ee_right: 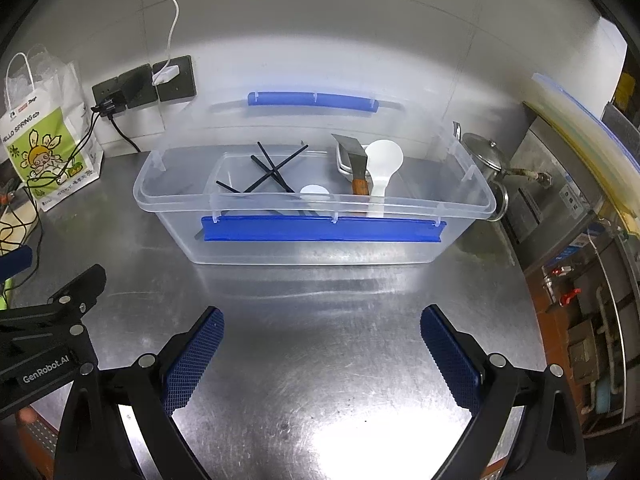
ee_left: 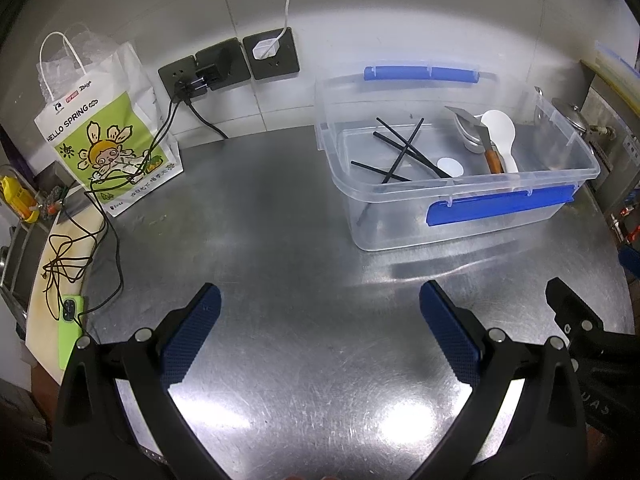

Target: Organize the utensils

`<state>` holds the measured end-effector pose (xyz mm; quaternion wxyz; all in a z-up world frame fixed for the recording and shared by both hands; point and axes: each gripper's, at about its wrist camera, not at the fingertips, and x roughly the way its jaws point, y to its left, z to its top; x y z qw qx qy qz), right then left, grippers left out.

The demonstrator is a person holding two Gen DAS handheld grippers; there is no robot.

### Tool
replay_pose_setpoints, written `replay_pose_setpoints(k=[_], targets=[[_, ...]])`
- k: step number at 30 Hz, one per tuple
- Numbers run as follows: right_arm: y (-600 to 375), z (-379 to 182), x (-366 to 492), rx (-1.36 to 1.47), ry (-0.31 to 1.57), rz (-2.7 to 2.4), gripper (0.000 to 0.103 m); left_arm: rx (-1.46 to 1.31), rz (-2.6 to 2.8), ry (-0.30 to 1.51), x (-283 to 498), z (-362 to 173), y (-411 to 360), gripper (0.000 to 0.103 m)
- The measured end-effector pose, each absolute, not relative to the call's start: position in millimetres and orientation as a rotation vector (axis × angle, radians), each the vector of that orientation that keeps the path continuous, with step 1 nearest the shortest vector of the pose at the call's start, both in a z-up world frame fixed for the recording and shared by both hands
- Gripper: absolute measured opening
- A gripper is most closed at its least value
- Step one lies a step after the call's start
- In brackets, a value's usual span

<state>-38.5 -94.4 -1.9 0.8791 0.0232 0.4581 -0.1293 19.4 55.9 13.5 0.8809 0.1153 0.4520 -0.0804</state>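
A scuffed steel counter (ee_right: 320, 360) gleams under overhead glare, running back to a pale tiled wall (ee_left: 360, 8) with three dark sockets (ee_left: 228, 64), a paper gift bag (ee_left: 108, 140) at left, a steel kettle (ee_right: 482, 156) at right.

clear plastic bin (ee_right: 460, 196) with two royal blue latches (ee_right: 320, 229). inside the bin: matte black chopsticks (ee_right: 272, 172), white rice paddle (ee_right: 382, 164), small white spoon (ee_right: 315, 194), grey steel scraper (ee_right: 352, 148) with orange-brown wooden handle. under the bin, brushed silver countertop (ee_left: 280, 240) with fine scratches. left of the bin: white paper bag (ee_left: 116, 148) with lime green panel and yellow cartoon flower print, black wall sockets (ee_left: 272, 56), white plug, black cables (ee_left: 104, 208), lime green phone (ee_left: 70, 320). near the bin, black gripper frames, dark blue cross-hatched pads (ee_left: 192, 340).
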Motion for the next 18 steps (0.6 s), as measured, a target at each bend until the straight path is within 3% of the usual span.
replay_pose_setpoints(k=[18], targets=[[-92.4, -1.3, -37.7, 0.037, 0.959, -0.277, 0.098, 0.235, -0.160, 0.946, 21.5, 11.0, 57.6, 0.096]])
